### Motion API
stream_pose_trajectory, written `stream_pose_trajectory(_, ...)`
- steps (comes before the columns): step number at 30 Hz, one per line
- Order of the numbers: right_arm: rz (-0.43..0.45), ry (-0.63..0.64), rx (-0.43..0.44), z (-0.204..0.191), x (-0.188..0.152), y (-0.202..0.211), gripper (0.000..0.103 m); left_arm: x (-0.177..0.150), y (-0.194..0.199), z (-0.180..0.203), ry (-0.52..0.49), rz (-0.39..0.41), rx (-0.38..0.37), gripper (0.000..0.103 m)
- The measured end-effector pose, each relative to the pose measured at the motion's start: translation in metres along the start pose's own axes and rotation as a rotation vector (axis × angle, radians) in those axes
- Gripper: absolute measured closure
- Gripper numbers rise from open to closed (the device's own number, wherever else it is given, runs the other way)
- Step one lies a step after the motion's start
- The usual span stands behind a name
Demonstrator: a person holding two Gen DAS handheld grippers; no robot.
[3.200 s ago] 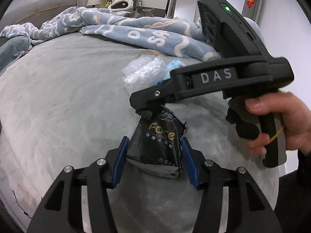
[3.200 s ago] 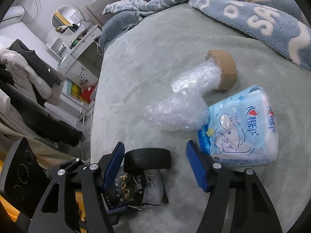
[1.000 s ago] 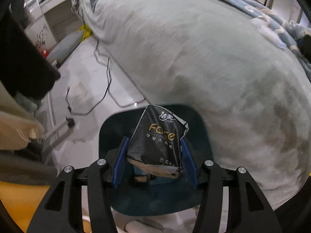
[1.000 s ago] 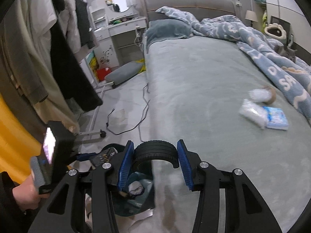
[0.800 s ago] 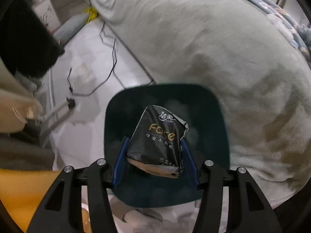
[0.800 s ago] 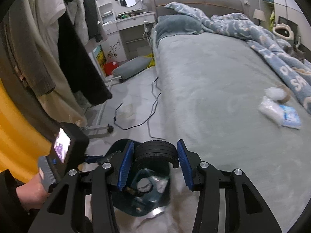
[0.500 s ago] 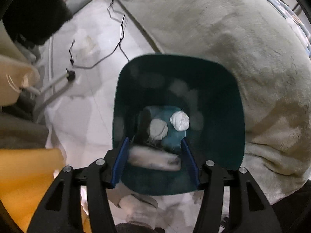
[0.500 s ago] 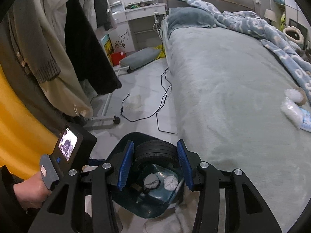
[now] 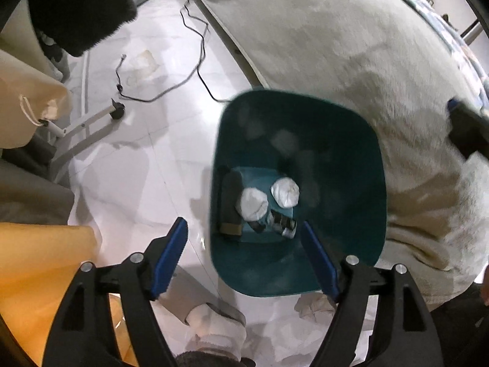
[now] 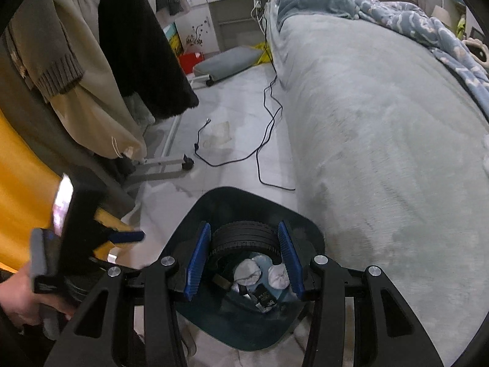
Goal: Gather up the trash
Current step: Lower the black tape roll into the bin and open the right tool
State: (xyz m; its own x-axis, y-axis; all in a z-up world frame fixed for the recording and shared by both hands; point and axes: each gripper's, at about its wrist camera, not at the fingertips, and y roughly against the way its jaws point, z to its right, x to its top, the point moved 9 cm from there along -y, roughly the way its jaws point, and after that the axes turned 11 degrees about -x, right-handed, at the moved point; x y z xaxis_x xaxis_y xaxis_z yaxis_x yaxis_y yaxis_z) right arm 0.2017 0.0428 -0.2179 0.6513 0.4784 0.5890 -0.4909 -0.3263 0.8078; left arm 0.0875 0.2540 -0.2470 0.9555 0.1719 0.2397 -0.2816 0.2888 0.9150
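Observation:
A dark teal trash bin [image 9: 345, 140] stands on the floor beside the bed. My left gripper [image 9: 244, 244] is open and empty above its near rim. The black tissue pack [image 9: 282, 221] lies at the bottom of the bin beside two white paper wads [image 9: 255, 203] and a dark flat item [image 9: 229, 203]. My right gripper [image 10: 244, 253] is shut on a small black toy tyre [image 10: 244, 238] and holds it over the bin [image 10: 244, 202]. The left gripper also shows at the left edge of the right wrist view [image 10: 125, 236].
The grey bed [image 10: 382, 122] runs along the right of the bin. A black cable [image 10: 262, 140] trails over the white floor. Hanging coats [image 10: 91, 46] and a rolling rack foot [image 10: 171, 165] stand at the left. White slippers [image 9: 220, 327] lie by the bin.
My left gripper carried the black tissue pack from the bed to above the bin, opened, and the pack dropped in. My right gripper moved over the bin with the tyre still held.

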Motion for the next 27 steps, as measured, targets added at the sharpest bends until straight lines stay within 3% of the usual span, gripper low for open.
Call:
stream_pose_trajectory(14, -0.178, -0.021, -0.034, -0.008, -0.033, -0.065, 0.056, 0.027, 0.059, 0.003, -0.072, 0.187, -0.037, 0.035)
stream_pose_trajectory(27, -0.316, 0.056, -0.081, -0.026, -0.072, -0.111, 0.056, 0.041, 0.114, 0.007, -0.128, 0.348, -0.083, 0.046)
